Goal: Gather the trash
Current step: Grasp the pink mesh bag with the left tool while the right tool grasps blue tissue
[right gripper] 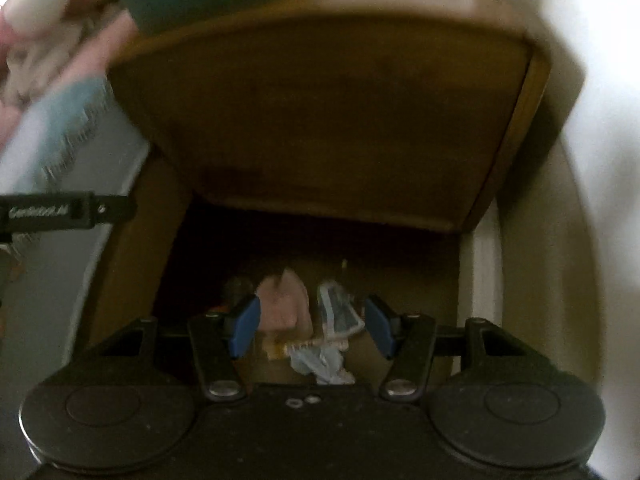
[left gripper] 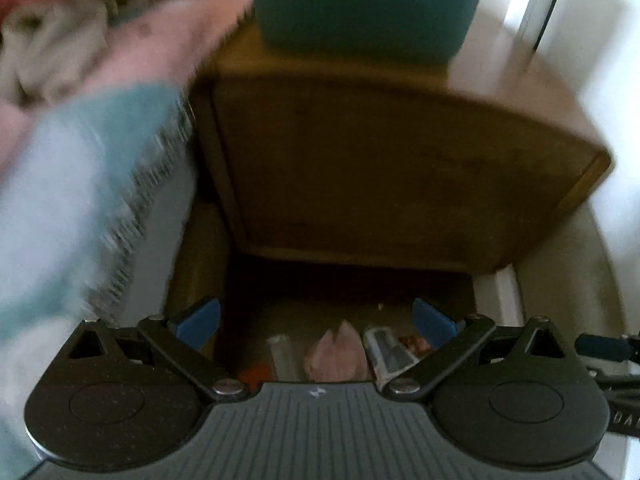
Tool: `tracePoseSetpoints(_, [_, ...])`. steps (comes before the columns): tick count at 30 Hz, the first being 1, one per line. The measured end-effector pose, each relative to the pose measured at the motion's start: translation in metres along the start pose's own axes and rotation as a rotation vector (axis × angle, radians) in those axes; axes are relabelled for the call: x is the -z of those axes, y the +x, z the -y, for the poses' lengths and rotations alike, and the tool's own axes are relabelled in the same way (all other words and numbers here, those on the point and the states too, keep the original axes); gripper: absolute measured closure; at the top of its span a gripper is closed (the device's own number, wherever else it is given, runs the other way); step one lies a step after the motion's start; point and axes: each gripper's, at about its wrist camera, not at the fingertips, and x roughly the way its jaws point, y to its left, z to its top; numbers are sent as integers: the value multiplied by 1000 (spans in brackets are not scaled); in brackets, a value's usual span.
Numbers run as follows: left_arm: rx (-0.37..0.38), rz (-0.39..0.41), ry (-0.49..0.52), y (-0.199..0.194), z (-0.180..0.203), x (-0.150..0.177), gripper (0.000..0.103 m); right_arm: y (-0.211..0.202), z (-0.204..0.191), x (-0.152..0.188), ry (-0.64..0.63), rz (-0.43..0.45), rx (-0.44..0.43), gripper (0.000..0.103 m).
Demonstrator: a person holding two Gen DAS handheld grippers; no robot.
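Landmark: brown wooden bedside table [left gripper: 400, 168], its flat top seen from above in both views; all places below are given against it.
Trash: a small heap lies on the dim floor in front of the table's near edge, partly in its shadow.
Trash pieces: a crumpled pink paper wad [right gripper: 282, 300], a flattened silver-and-blue foil wrapper [right gripper: 340, 312] just right of it, and nearer the camera a scrunched pale-blue plastic scrap [right gripper: 324, 364] touching a thin yellowish stick-like item; blur hides what that is.
Left gripper [left gripper: 316, 320]: blue pads spread wide, nothing between them, hovering over the same heap in front of the table.
Right gripper [right gripper: 312, 326]: blue pads apart, moderately wide, holding nothing; the pink wad and the wrapper sit in line between them, but contact cannot be told.
Other things: a teal plastic bin [left gripper: 360, 4] stands at the table's far side; pink and pale-blue bedding [left gripper: 80, 140] hangs off the table's left.
Step in hand: judged as the reach-in, lining up on a first piece before any pick.
Next move calls for: lowering the right gripper around the pink wad and closing on it alone; the pieces crowd together, so a sloppy close may drag the wrapper along.
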Motion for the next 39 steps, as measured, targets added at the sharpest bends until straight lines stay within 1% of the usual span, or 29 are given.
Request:
tracePoseSetpoints(3, [-15,-37,17,46,1,24,0,42,4,25,0,-34,0,46])
tracePoseSetpoints(8, [-9,-109,61,121,7,67,0,112,8,66,-22,-116,-9,46])
tracePoseSetpoints(11, [-12,-151,75,166,10,89,0,153,11,89,-83,-175,2,46])
tracePoseSetpoints(14, [2,-196,75,208,12,106,0,191,13,110,-147,-232,16,46])
tracePoseSetpoints(19, [21,-262,74,276,19,128,0,245,13,137,-218,-290,31,46])
tracePoseSetpoints(21, [37,-278,65,299,21,134,0,260,12,144,-236,-296,27,46])
tracePoseSetpoints(25, [36,-314,37,334,19,142,0,280,11,156,-247,-311,20,46])
tracePoseSetpoints(30, [32,-333,38,354,20,151,1,292,13,162,-245,-293,49,44])
tracePoseSetpoints(31, [34,-334,36,356,19,152,1,293,14,162,-243,-291,56,44])
tracePoseSetpoints(32, [36,-333,30,358,19,153,2,294,14,163,-245,-290,71,47])
tracePoseSetpoints(34, [42,-335,29,362,22,155,17,296,15,163,-256,-293,91,48])
tracePoseSetpoints(35, [43,-347,34,364,24,154,33,295,15,163,-258,-293,95,56])
tracePoseSetpoints(36, [47,-356,37,369,27,155,42,294,15,163,-262,-290,104,56])
tracePoseSetpoints(37, [54,-358,34,370,29,155,44,292,16,162,-262,-285,103,56])
tracePoseSetpoints(38, [58,-358,29,369,30,156,51,288,15,162,-257,-280,95,58])
tracePoseSetpoints(39, [59,-354,24,367,29,155,61,283,15,160,-253,-271,90,58])
